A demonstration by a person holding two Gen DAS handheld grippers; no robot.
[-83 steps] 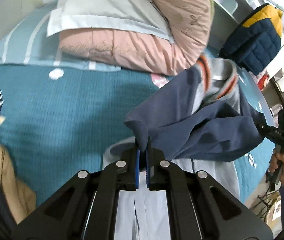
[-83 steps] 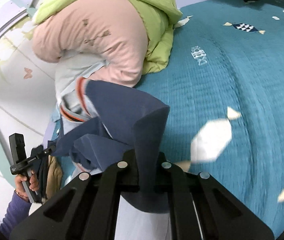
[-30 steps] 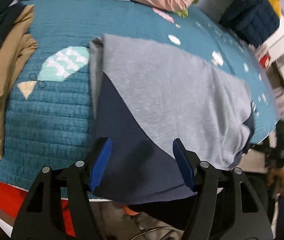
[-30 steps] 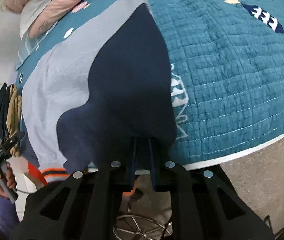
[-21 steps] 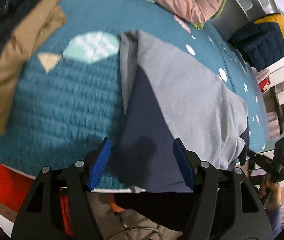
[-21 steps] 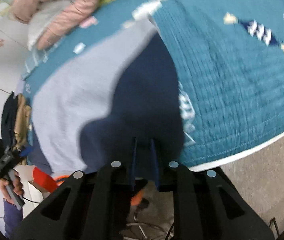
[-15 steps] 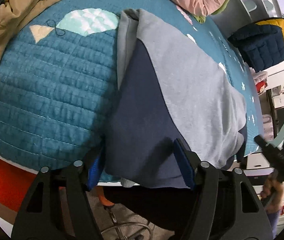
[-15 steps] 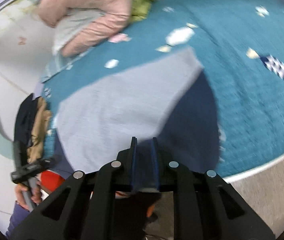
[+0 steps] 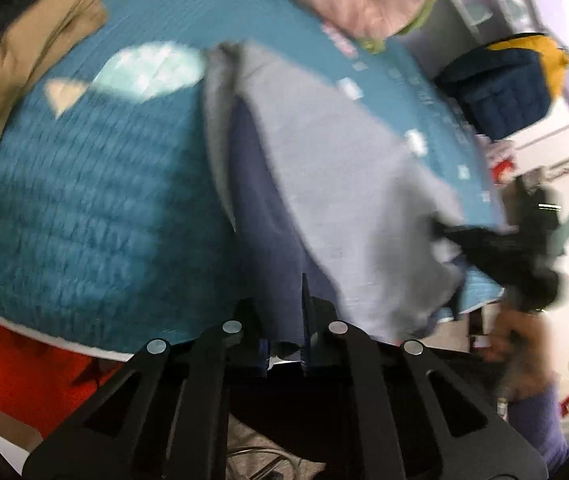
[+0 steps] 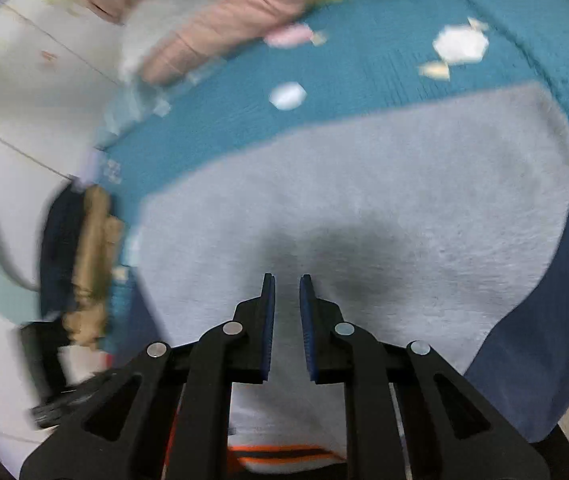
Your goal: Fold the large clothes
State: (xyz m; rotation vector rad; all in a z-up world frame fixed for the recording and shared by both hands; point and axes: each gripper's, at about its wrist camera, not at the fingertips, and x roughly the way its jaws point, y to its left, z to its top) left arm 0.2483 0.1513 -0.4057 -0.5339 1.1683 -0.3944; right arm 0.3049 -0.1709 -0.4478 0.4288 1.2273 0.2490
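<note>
Left tongs (image 9: 283, 320) are pinched on the navy edge of the sweatshirt (image 9: 336, 184) right at the bed's near edge, so that side's gripped. Right tongs (image 10: 284, 320) sit a little apart over the grey panel, nothing between them. Sweatshirt lies spread flat on the teal bedspread (image 9: 84, 200), navy sleeve (image 10: 544, 340) hanging off the side. Further back there's a tan jacket (image 9: 16, 52) and pink bedding (image 10: 220, 12), all pretty blurry.

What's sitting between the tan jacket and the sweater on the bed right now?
Only bare teal quilt with its pale fish print lies between the tan jacket and the sweater, in the left wrist view.
</note>
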